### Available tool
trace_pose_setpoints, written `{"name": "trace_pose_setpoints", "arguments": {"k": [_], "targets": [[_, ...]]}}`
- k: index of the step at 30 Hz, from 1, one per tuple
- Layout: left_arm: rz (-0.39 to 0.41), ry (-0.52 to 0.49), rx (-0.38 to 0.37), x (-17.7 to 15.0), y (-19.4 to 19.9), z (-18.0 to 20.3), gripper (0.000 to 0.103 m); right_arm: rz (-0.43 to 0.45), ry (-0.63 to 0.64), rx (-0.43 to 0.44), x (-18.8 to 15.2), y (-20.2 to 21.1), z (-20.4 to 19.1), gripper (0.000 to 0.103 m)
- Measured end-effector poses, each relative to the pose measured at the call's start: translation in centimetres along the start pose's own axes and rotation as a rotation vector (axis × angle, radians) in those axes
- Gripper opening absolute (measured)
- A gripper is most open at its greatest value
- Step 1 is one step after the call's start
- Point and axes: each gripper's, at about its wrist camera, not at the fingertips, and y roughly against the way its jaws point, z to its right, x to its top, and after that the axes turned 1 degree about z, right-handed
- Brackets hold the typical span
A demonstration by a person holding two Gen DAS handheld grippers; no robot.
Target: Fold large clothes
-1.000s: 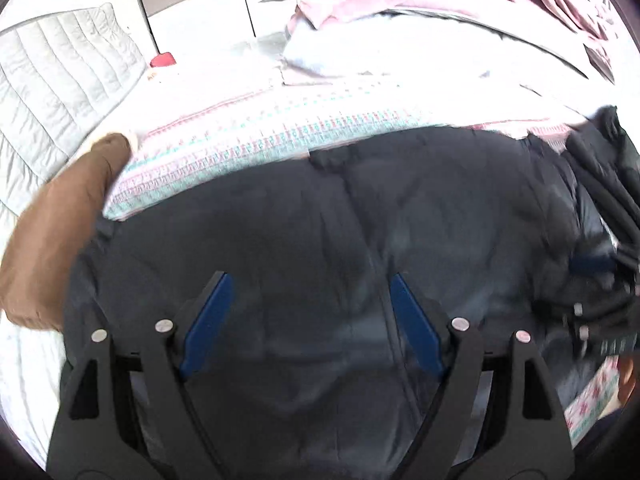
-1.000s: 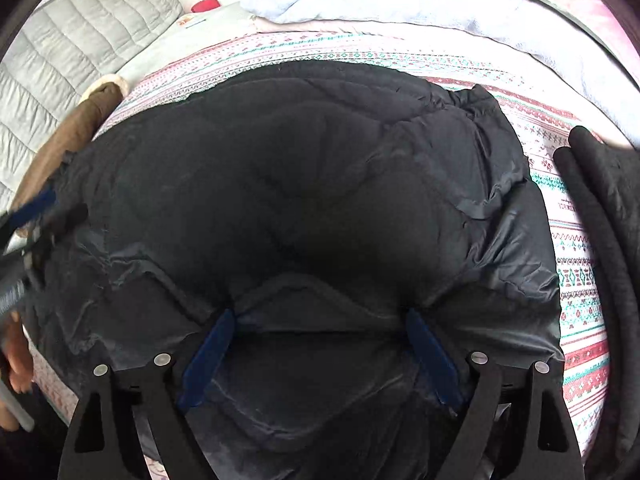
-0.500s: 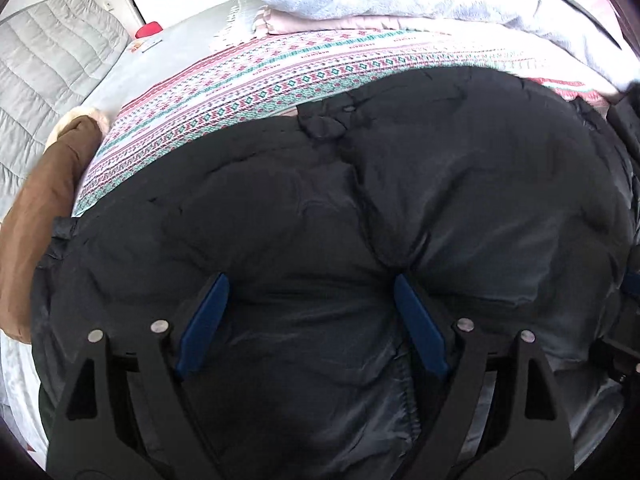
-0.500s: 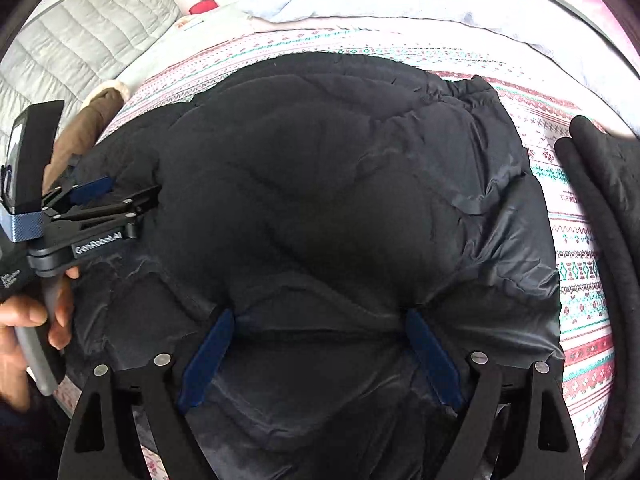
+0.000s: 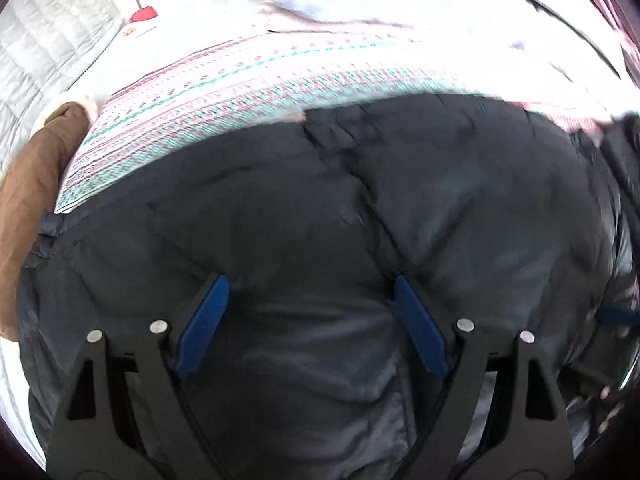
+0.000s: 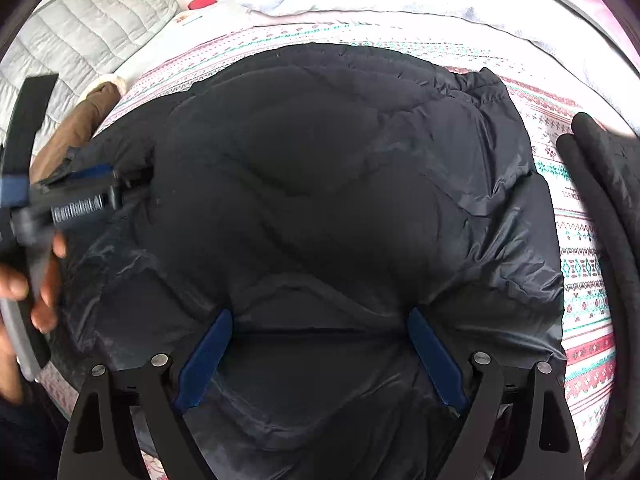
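I saw both grippers, left gripper (image 5: 307,292) and right gripper (image 6: 320,326), spread wide, pressing the black jacket (image 6: 340,184); any actual grip stayed unclear.

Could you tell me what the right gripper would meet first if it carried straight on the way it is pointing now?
The black puffer jacket. The right gripper points steeply down with its jaws wide, and the quilted fabric fills the space between and ahead of them. It looks already at or against the padding, though depth is hard to judge.

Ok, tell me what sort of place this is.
Most likely a bedroom: the dark puffer jacket lies on a bed with a patterned bedspread, a grey quilted headboard or cushion stands behind, and loose bedding is heaped beyond.
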Motion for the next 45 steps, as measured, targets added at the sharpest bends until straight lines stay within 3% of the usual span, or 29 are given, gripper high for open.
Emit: {"name": "trace_pose_setpoints", "arguments": {"k": [5, 10, 16, 20, 24, 28, 33, 37, 39, 42, 45], "targets": [[-0.027, 0.037, 0.044, 2.5, -1.4, -0.4, 0.085, -0.007, -0.003, 0.0, 0.3, -0.2, 0.1, 0.091], [-0.03, 0.037, 0.1, 1.8, -3.8, 0.5, 0.086, -0.012, -0.002, 0.002, 0.5, -0.4, 0.2, 0.092], [-0.067, 0.071, 0.037, 2.1, -4.1, -0.6, 0.087, -0.017, 0.013, -0.011, 0.6, -0.8, -0.3, 0.095], [-0.055, 0.079, 0.009, 2.0, -2.2, -1.2, 0.086, -0.022, 0.01, -0.004, 0.8, -1.0, -0.3, 0.096], [-0.028, 0.075, -0.046, -0.2, 1.5, -1.9, 0.086, -0.02, 0.013, -0.006, 0.8, -1.1, -0.4, 0.096], [-0.011, -0.043, -0.03, -4.1, 3.9, -0.6, 0.086, -0.019, 0.015, -0.011, 0.7, -1.2, -0.5, 0.097], [0.013, -0.135, 0.029, -7.3, 2.6, 1.6, 0.086, -0.021, 0.026, -0.015, 0.6, -1.5, -0.8, 0.099], [0.0, -0.074, -0.021, -7.1, 2.2, 0.6, 0.087, 0.003, 0.031, -0.022, 0.6, -1.3, -1.0, 0.099], [0.006, -0.079, -0.034, -7.3, 2.4, 0.5, 0.087, 0.025, 0.016, -0.003, 0.1, -0.4, -0.9, 0.099], [0.01, -0.08, -0.037, -7.5, 2.5, 0.6, 0.087, 0.087, -0.069, 0.091, -1.2, 2.6, 0.6, 0.099], [0.003, -0.072, -0.038, -7.3, 2.4, 0.6, 0.087, 0.183, -0.221, 0.195, -3.8, 5.9, 4.0, 0.099]]}}
